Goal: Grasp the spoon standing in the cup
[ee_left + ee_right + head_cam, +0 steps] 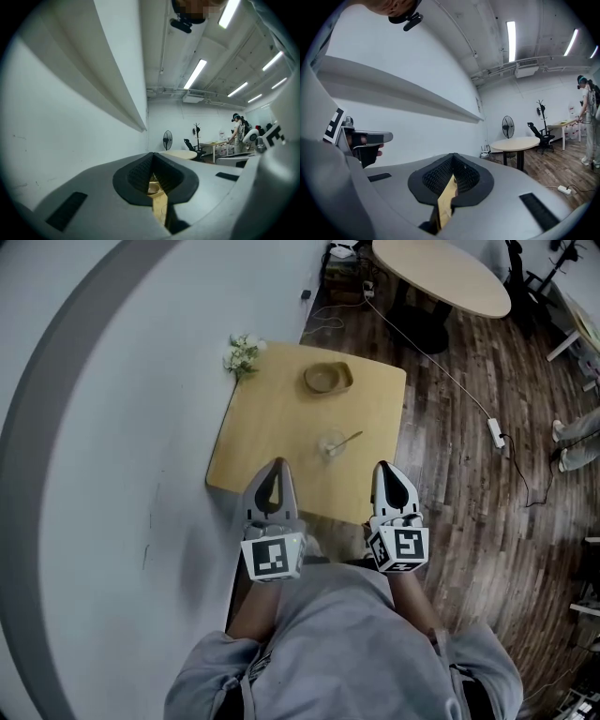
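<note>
Glass-clear cup (331,445) holds the spoon (345,440), not yet grasped; both pairs of jaws are clenched on nothing.
The spoon leans rightward in the cup near the middle of the desk (272,427), with a bowl (327,378) by the far edge and flowers (243,354) at the far left corner. The left gripper (277,463) and right gripper (384,467) hover at the near edge, well apart from the cup. Reaching in with the jaws closed would likely knock the light cup over, and an off-centre pinch could flick the slanted handle out.

White wall (112,381); dark plank floor (469,521). Oval table (441,273), standing fan (507,125), coat stand (541,112) beyond. Ceiling strip lights (512,35) lit.
</note>
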Tool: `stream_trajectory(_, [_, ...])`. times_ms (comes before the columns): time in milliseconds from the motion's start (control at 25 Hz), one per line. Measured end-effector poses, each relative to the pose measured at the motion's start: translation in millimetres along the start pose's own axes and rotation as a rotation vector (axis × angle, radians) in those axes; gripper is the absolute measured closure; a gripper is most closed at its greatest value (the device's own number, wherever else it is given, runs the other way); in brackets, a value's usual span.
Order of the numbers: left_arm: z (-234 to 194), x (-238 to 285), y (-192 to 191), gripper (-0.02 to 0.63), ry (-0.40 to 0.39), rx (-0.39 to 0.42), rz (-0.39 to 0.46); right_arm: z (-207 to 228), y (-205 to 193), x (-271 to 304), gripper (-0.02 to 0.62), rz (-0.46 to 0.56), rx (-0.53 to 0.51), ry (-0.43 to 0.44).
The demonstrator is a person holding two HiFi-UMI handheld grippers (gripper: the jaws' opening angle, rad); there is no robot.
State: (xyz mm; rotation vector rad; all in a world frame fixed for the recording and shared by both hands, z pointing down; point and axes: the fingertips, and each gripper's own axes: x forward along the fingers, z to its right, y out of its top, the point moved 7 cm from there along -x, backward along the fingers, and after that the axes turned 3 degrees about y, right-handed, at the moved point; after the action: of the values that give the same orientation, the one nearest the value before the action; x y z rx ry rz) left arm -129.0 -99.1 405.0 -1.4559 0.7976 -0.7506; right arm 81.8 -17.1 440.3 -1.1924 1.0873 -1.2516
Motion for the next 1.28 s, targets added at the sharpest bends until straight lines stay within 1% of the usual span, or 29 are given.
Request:
stream_trajectory(120, [-9.0, 5.9, -3.0, 0.604, -0.008, -0.006, 0.004, -6.1, -2.9, 5.6, 0.595, -0.010, -0.011, -0.008])
stream_trajectory(320, [-15.2, 13.1, -6.4, 0.604, 0.014, -0.009, -0.005, 0.3, -10.9, 17.4, 0.595, -0.036, -0.004, -0.005])
stream_trajectory(560, [-11.7, 21.8, -1.7, 0.604, 0.068, 0.006, -0.031, 13.2, -14.4, 46.5, 0.595, -0.046, -0.054, 0.060])
stream_trajectory(760, [-4.2, 26.7, 5.1, 0.604, 0.127, 0.015, -0.018, 29.9, -41.3, 66.7, 0.595, -0.118, -0.086, 0.116])
stream_trajectory(840, [-1.3, 29.7, 5.3, 0.604, 0.145, 0.022, -0.021, 38.2, -57.5, 75.2, 0.593, -0.157, -0.059, 0.134])
stream_trajectory(880, [-0.2, 30.4, 3.6, 0.604, 0.156, 0.021, -0.023, 42.1, -66.7, 79.2, 0.496, -0.183, -0.030, 0.144])
stream_trajectory(920, [0.8, 30.8, 1.1, 0.604, 0.165, 0.019, -0.026, 45.7, -75.3, 82.6, 0.466, -0.209, 0.000, 0.154])
stream_trajectory(1000, [2.8, 32.4, -0.4, 0.604, 0.182, 0.019, -0.031, 51.3, -88.6, 88.1, 0.467, -0.250, 0.035, 0.169])
stream_trajectory(1280, [3.8, 36.8, -0.9, 0.604, 0.235, 0.041, -0.057, 61.8, -110.7, 105.5, 0.474, -0.310, 0.045, 0.192])
